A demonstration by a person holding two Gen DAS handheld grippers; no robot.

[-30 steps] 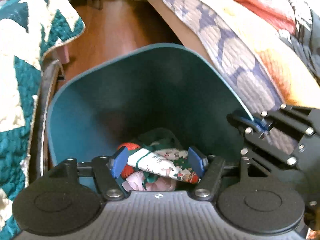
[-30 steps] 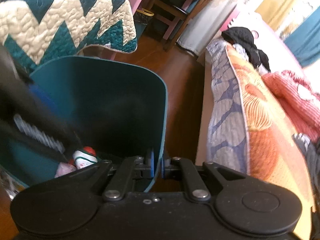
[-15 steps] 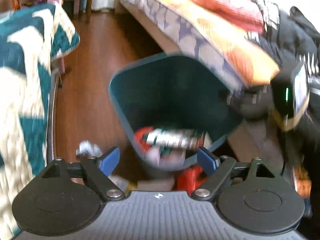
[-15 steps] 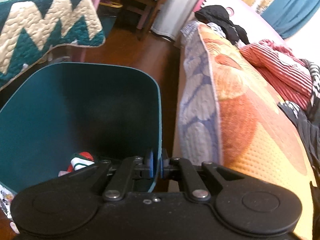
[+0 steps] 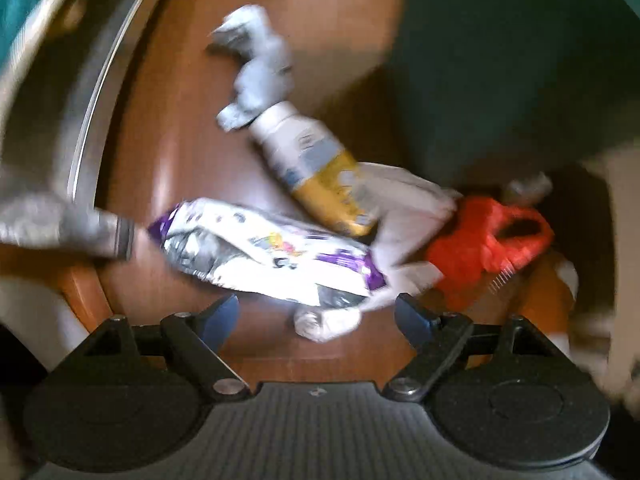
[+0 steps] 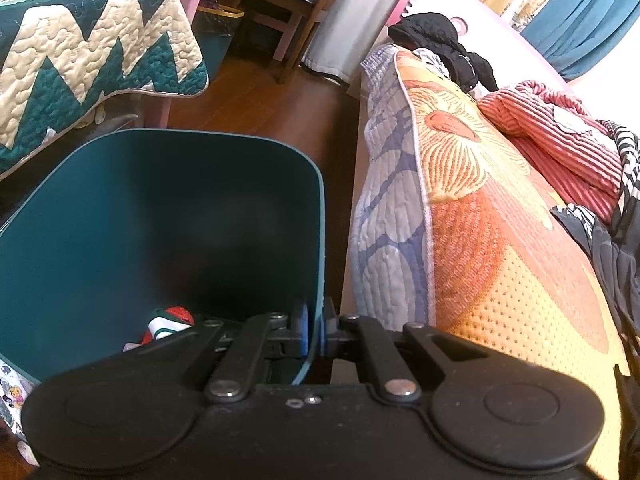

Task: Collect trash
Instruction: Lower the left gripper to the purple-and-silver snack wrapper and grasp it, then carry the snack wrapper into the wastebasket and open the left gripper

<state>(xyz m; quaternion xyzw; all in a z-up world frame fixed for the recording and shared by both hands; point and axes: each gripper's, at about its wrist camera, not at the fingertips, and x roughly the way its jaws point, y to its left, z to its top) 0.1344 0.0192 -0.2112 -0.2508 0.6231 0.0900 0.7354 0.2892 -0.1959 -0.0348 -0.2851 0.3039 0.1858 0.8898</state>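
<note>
I look down through my left hand-held gripper (image 5: 316, 316), its blue-tipped jaws spread wide with nothing between them, onto a reddish-brown wooden floor (image 5: 168, 152) strewn with trash. A purple-and-white snack wrapper (image 5: 268, 256) lies just ahead of the jaws, touching a white-and-yellow bottle (image 5: 316, 164) lying on its side; crumpled grey tissue (image 5: 256, 68) sits at the bottle's far end, and a crumpled red bag (image 5: 488, 248) rests to the right by white paper (image 5: 404, 208). The picture is blurred, so finer detail is lost.

My right hand-held gripper (image 6: 314, 332) is clamped on the rim of the teal bin (image 6: 160, 216), one pad inside the wall and one outside. A few red, white and green wrappers (image 6: 168, 322) lie at its bottom. Around the bin, a bed (image 6: 480, 220) with an orange-and-grey quilt stands to the right, a teal-and-cream zigzag quilt (image 6: 80, 56) hangs to the left, and a wooden chair (image 6: 292, 4) stands beyond.
</note>
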